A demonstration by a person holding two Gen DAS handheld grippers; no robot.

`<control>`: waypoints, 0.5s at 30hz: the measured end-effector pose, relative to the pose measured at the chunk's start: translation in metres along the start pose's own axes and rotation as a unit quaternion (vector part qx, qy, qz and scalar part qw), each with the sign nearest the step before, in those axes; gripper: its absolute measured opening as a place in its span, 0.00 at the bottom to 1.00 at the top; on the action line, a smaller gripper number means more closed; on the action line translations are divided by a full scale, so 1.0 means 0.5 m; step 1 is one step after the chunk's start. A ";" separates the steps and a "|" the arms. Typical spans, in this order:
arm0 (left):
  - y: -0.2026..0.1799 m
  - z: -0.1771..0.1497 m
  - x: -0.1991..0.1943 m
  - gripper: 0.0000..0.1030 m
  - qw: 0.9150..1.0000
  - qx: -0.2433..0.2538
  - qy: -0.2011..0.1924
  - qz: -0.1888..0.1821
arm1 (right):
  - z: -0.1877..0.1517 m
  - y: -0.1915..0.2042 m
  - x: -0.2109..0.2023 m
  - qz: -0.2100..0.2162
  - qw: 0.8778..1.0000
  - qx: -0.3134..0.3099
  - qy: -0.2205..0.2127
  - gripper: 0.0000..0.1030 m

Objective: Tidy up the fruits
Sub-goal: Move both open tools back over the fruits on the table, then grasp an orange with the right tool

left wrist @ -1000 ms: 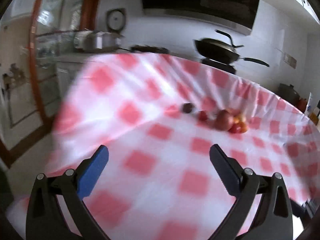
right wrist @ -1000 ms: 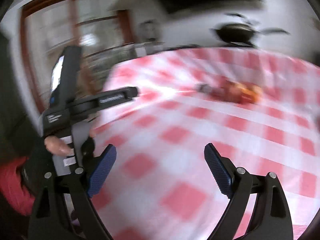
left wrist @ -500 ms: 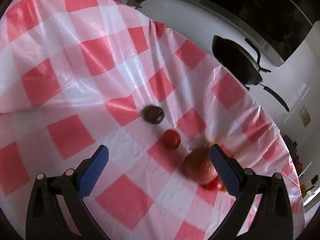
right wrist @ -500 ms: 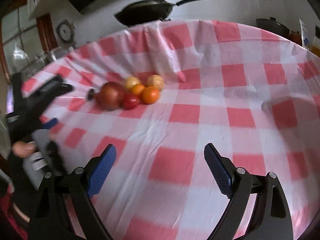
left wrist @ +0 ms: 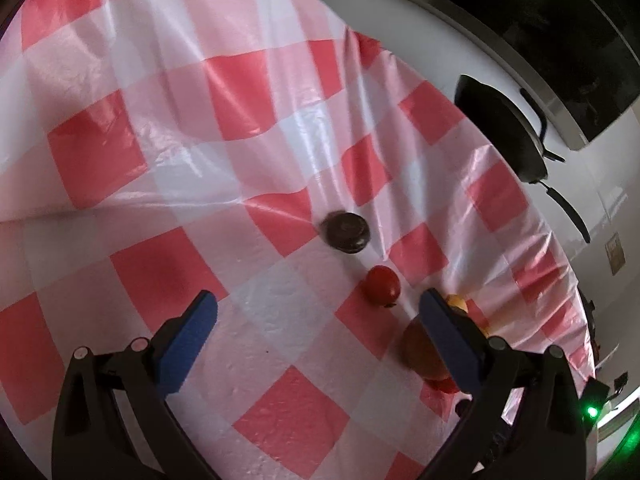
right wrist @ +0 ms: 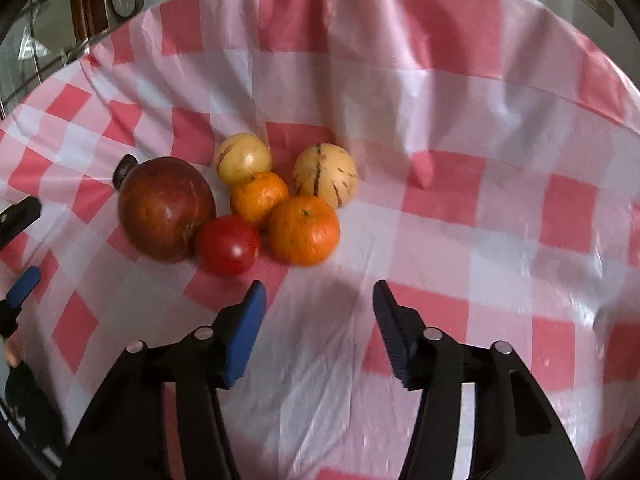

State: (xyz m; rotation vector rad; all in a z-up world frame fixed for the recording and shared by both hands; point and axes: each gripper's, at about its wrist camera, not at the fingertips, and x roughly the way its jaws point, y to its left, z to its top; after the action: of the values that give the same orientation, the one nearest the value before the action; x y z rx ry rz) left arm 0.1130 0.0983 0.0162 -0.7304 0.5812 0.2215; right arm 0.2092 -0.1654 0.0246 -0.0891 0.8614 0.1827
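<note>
The bench (right wrist: 500, 240), under a glossy red-and-white checked cloth, is carrying a tight cluster of fruit left of centre in the right wrist view. The big red-brown fruit (right wrist: 166, 208) is sitting at the cluster's left; it is probably the heaviest and firm-skinned, best taken across its widest middle. To its right, two striped yellow melons (right wrist: 325, 174) are lying at the far side, one with stripes running near to far. Two oranges (right wrist: 304, 229) are sitting nearer; they are round, with no real long axis, and likely to roll. A red tomato (right wrist: 228, 244), soft and smooth, is calling for a gentle squeeze. A dark fruit (left wrist: 346, 232) is sitting apart at the far left. The right gripper (right wrist: 318, 312) is hovering spread and empty near the oranges; the left gripper (left wrist: 316, 320) is likewise wide apart, holding nothing
</note>
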 end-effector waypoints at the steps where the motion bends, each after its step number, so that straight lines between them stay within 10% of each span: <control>1: 0.003 0.000 -0.001 0.98 1.000 -0.003 0.000 0.000 | 0.004 0.000 0.003 0.000 1.000 -0.001 0.000 0.48; 15: -0.024 -0.017 0.005 0.98 0.999 0.038 0.026 -0.015 | 0.036 -0.018 0.049 0.042 0.999 0.028 0.002 0.41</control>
State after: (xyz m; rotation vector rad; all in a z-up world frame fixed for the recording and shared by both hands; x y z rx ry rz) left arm 0.1161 0.0837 0.0168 -0.6733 0.6232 0.1522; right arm 0.2397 -0.1685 0.0176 -0.0010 0.8753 0.2372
